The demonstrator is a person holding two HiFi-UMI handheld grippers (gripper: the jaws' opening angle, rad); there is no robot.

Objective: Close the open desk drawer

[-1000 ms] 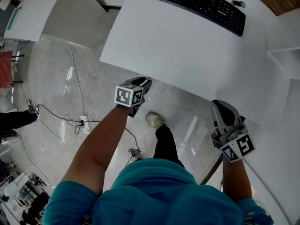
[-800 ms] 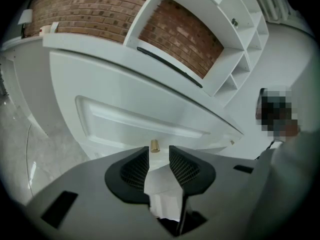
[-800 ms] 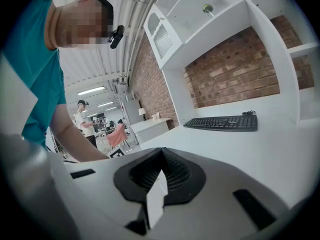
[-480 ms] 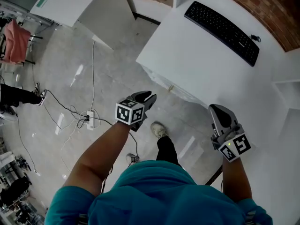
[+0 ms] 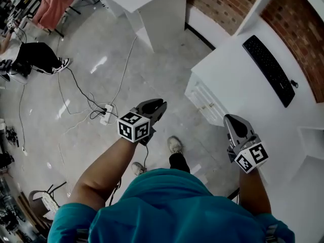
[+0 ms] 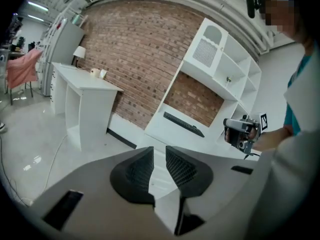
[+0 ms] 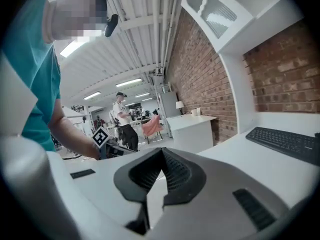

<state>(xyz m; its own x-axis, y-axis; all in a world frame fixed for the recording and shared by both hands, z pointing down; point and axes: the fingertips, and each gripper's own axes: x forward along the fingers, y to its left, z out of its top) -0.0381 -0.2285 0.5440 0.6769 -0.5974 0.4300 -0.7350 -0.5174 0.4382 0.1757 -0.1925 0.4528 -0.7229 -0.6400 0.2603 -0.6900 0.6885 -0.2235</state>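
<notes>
both tools off the desk, drawer ahead between them

my left gripper [image 5: 160, 105] hangs over the pale floor [image 5: 126, 59], clear of the furniture. its jaws have just been closing, yet a narrow gap shows between the ribbed pads and nothing sits in it, so it is released and empty. my right gripper [image 7: 161, 155] hovers by the white desk [image 5: 238, 92] without touching it; its pads meet at the tips, clenched on nothing.

the drawer [image 5: 204, 100] is in the panelled end of the desk that faces the open floor, ahead of me and between the two tools, nearer the right one. neither tool touches it. i cannot tell whether it stands out from the desk. a black keyboard [image 5: 268, 70] lies further along the desktop, near the brick wall [image 5: 223, 4]. a power strip [image 5: 106, 114] with cables lies on the floor beside my left tool.
</notes>
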